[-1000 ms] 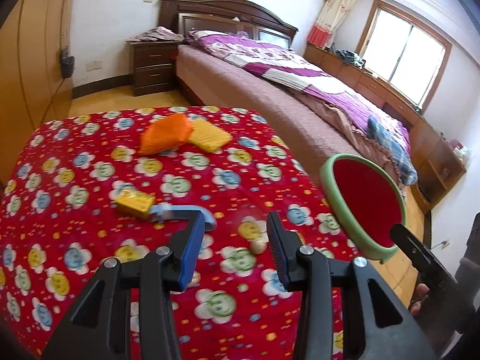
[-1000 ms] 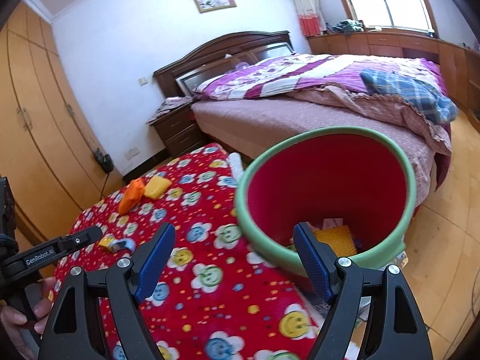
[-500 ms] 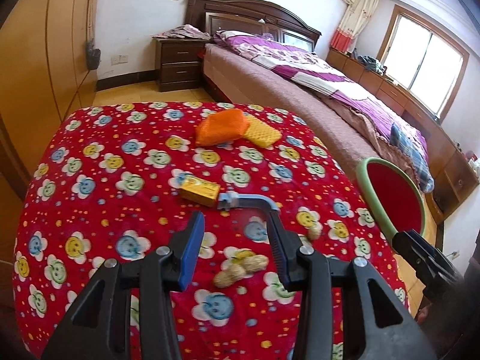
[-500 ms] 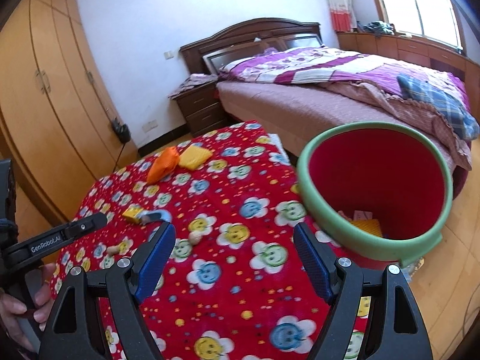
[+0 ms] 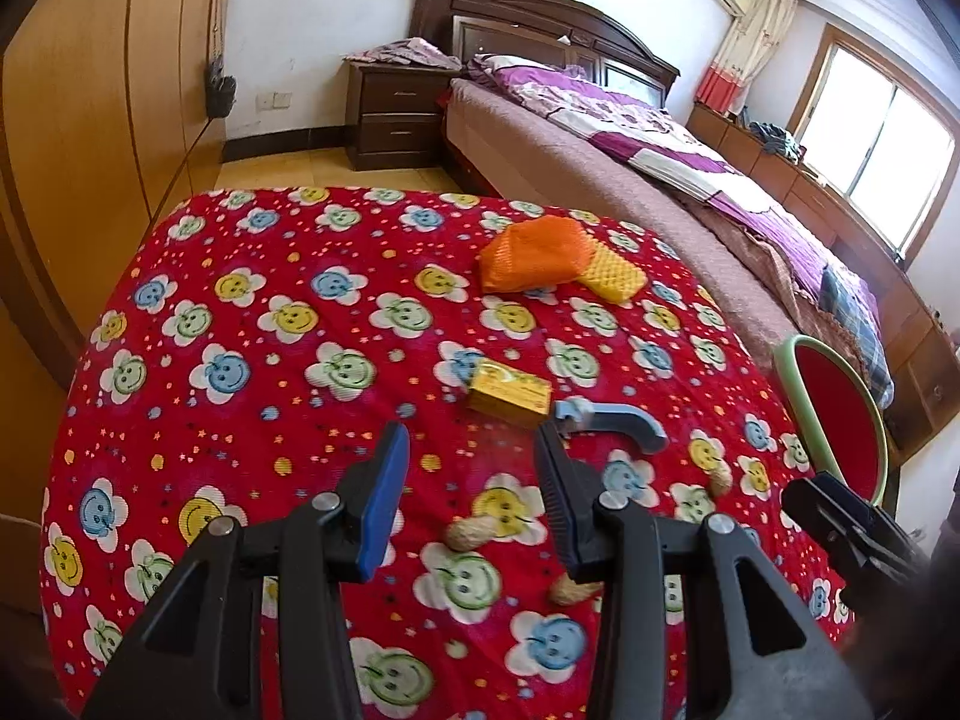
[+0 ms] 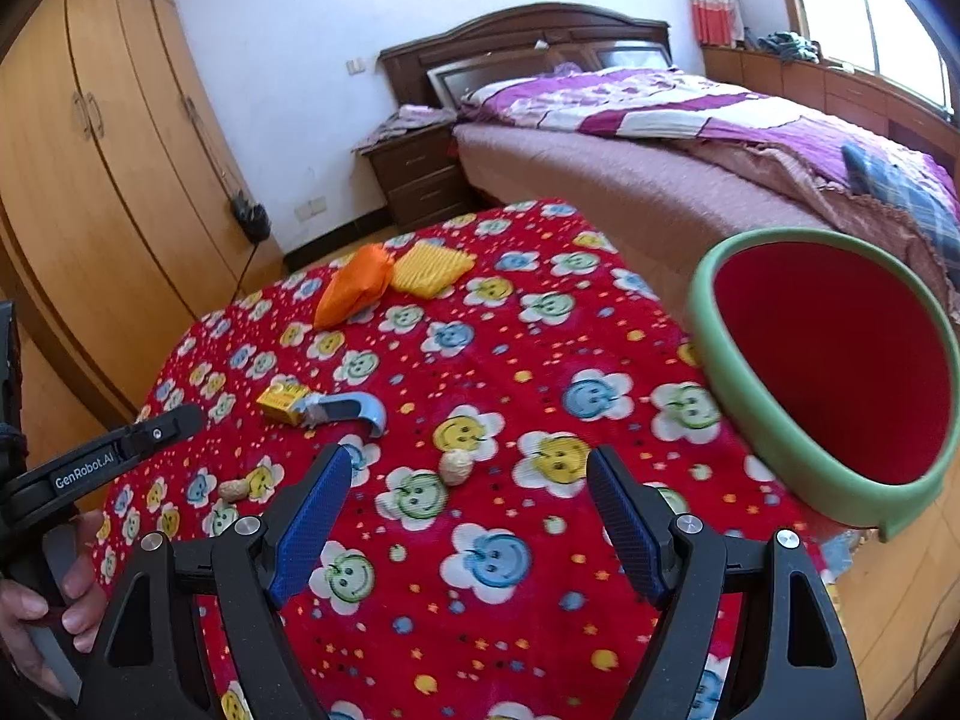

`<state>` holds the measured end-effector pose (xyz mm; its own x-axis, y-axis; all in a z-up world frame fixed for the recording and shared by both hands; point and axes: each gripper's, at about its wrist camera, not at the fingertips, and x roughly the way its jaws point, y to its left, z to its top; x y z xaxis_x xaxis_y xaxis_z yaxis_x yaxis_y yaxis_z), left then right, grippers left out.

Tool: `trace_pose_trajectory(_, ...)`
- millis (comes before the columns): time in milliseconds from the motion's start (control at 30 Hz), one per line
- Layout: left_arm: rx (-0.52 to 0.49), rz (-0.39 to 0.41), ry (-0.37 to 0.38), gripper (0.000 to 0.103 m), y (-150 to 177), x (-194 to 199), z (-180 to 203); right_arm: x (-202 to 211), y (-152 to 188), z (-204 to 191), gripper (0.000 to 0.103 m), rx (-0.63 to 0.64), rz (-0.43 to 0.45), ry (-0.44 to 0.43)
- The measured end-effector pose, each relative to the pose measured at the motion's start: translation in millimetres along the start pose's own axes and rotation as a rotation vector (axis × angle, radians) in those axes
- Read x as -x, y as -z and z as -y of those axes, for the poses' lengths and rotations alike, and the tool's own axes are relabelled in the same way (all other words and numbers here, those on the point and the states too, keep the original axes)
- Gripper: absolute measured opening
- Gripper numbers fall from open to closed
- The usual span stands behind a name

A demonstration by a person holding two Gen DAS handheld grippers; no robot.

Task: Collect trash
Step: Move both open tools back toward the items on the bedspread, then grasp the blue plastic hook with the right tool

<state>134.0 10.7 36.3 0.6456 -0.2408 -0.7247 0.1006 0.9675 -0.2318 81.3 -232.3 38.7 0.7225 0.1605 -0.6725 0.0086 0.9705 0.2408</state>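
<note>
Left hand-held gripper point(image 5: 474, 480): jaws parted, nothing between them, held above the desk point(image 5: 252, 420) with its red smiley-flower cloth. A peanut point(image 5: 469, 534) lies on the cloth inside the gap, close to the right finger. A second peanut point(image 5: 573, 589) sits at 5 o'clock from the gap, partly hidden by that finger. A third peanut point(image 5: 722, 478) lies at 3 o'clock, clear of the gripper. At 12 to 1 o'clock, just past the fingertips, a yellow box point(image 5: 509, 399) rests on the cloth, with a blue-grey handled tool point(image 5: 612, 420) touching its right end. Farther out at 12 to 1 o'clock, an orange foam net point(image 5: 531, 255) overlaps a yellow foam net point(image 5: 613, 276). The red bin with green rim point(image 5: 840, 414) stands at 3 o'clock, off the desk's edge.

Right hand-held gripper point(image 6: 468, 516): jaws wide apart, empty, above the same cloth. The third peanut lies at 12 o'clock just beyond the fingertips; the other peanuts lie at 9 o'clock, well outside the left finger. The yellow box and the tool are at 11 o'clock, touching each other. Both foam nets are far out at 11 to 12 o'clock. The bin is at 2 o'clock, mouth tilted toward the camera; whether its rim touches the desk's edge cannot be told. The left gripper's finger is seen at 9 o'clock.
</note>
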Motion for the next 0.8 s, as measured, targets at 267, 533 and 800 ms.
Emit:
trace_pose_trajectory(267,0.019,-0.013,0.005,0.043,1.4,-6.2,-18.0,-25.1,-2.5,-23.4,0.082,0.050,-0.045,0.011)
trace_pose_trajectory(533,0.042,0.002,-0.004,0.043,1.1,-7.3,-29.9,-54.7,-5.6,-48.9,0.081,0.119,-0.090,-0.023)
trace_pose_trajectory(800,0.072,0.003,-0.016,0.043,1.1,-9.6,-38.4,-84.0,-12.3,-60.6,0.042,0.152,-0.130,-0.056)
